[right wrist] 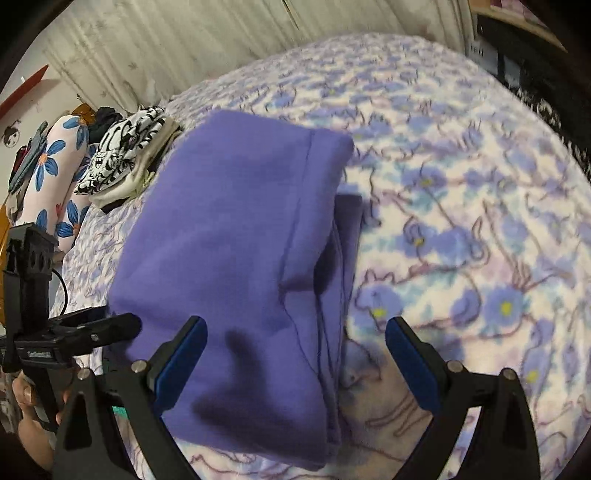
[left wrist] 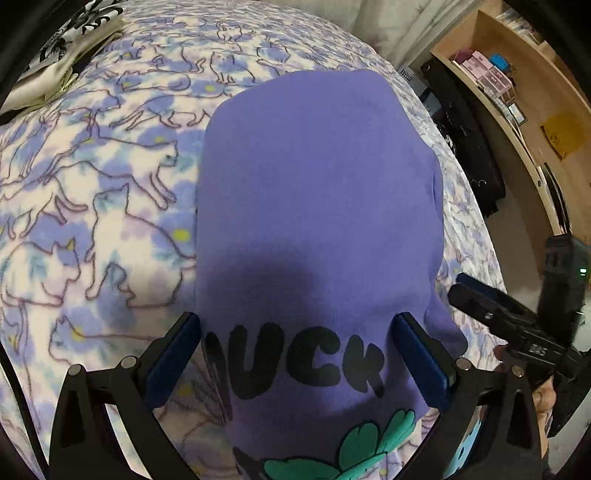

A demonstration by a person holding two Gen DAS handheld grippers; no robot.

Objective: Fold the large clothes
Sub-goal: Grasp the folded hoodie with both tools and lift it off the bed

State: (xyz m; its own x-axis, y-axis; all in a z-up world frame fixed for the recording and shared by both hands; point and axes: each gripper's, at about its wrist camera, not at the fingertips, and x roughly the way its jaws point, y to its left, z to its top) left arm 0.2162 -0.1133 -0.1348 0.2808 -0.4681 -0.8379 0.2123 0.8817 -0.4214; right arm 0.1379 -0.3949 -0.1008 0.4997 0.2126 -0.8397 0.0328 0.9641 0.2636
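A purple sweatshirt (left wrist: 317, 192) lies folded into a long rectangle on the cat-print blanket (left wrist: 92, 206). Black letters and a green clover print show on its near end. My left gripper (left wrist: 297, 321) stands open, one finger at each side of that printed end, nothing pinched. In the right wrist view the sweatshirt (right wrist: 229, 251) shows plain purple with layered edges on its right side. My right gripper (right wrist: 295, 323) is open too, with its left finger over the fabric and its right finger over the blanket (right wrist: 461, 221). Each gripper shows in the other's view: right gripper (left wrist: 487, 310), left gripper (right wrist: 99, 328).
A stack of folded black-and-white patterned clothes (right wrist: 125, 155) sits at the far corner of the bed, beside a blue-flower pillow (right wrist: 55, 166). A wooden shelf (left wrist: 524, 96) and a black bag (left wrist: 465, 140) stand beyond the bed's right edge. A curtain (right wrist: 221, 33) hangs behind.
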